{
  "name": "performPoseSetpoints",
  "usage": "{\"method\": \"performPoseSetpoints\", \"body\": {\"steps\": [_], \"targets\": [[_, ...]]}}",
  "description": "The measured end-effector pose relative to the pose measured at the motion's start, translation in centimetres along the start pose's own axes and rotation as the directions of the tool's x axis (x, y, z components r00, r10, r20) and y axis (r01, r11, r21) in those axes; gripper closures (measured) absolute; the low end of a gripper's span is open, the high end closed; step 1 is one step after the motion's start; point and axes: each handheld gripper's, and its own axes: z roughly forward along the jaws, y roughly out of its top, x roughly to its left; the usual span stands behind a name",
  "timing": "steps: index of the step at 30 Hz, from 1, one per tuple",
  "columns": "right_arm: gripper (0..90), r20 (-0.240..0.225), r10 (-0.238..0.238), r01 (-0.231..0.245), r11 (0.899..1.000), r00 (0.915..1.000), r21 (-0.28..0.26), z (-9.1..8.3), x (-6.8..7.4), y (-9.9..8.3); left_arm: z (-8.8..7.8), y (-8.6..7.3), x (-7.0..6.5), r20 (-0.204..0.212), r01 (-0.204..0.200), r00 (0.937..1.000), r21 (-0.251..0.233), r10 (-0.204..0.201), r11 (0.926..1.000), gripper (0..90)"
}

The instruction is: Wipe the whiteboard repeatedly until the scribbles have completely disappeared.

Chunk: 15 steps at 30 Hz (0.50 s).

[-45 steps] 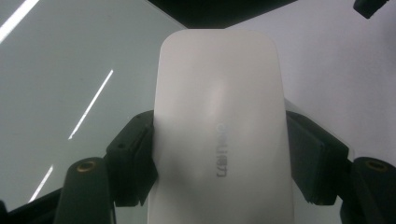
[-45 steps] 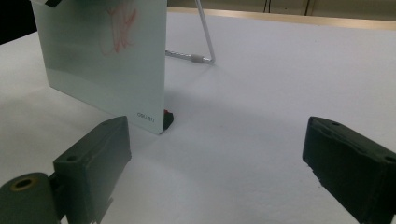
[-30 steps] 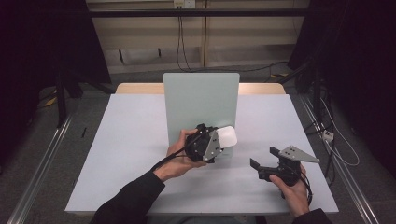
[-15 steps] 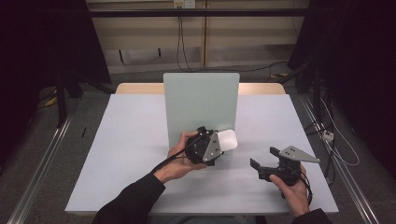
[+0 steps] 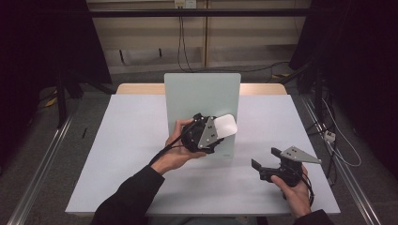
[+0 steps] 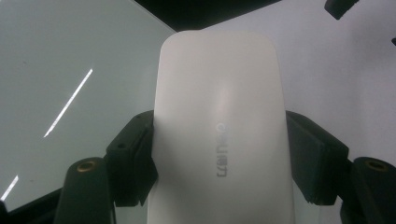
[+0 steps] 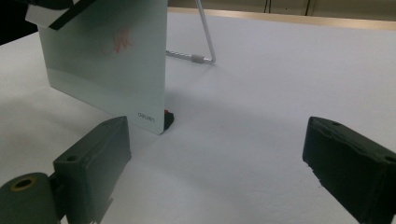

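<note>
Left gripper (image 5: 217, 133), jaws clamped on the white rounded plastic eraser (image 6: 219, 126): press it flat against the upright pale-green glass board (image 5: 202, 101); right gripper (image 5: 263, 164) jaws apart.

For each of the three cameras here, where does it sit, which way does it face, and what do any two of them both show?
High view: above the person's side, facing forward and down on the table; both forearms, left gripper and right gripper show.
Left gripper view: rides that gripper, looking along its jaws clamped on the white eraser, toward the glass board.
Right gripper view: low over the table, facing the board between its open jaws.
Shared: all three views show the board; the high and left gripper views show the eraser.
</note>
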Motion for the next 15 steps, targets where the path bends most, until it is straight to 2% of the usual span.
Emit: {"method": "performPoseSetpoints", "body": {"steps": [5, 10, 13, 15], "targets": [[7.7, 0.001, 0.001, -0.001, 1.000, 1.0000, 0.003, 0.0, 0.0, 0.0, 0.8, -0.6, -1.5, 0.039, -0.032, 0.9988, 0.028, 0.031, 0.9991, 31.1], [7.7, 0.001, 0.000, 0.000, 1.000, 1.0000, 0.002, 0.0, 0.0, 0.0, 1.0, -1.2, -2.3, 0.058, -0.019, 0.9982, 0.030, 0.017, 0.9994, 31.1], [7.7, 0.000, 0.000, 0.000, 1.000, 1.0000, 0.001, 0.0, 0.0, 0.0, 1.3, -1.5, -2.8, 0.074, -0.039, 0.9966, 0.046, 0.035, 0.9982, 31.1], [7.7, 0.000, 0.000, 0.000, 1.000, 1.0000, 0.002, 0.0, 0.0, 0.0, 1.4, -1.7, -3.1, 0.082, -0.024, 0.9965, 0.043, 0.020, 0.9988, 31.1]]}}
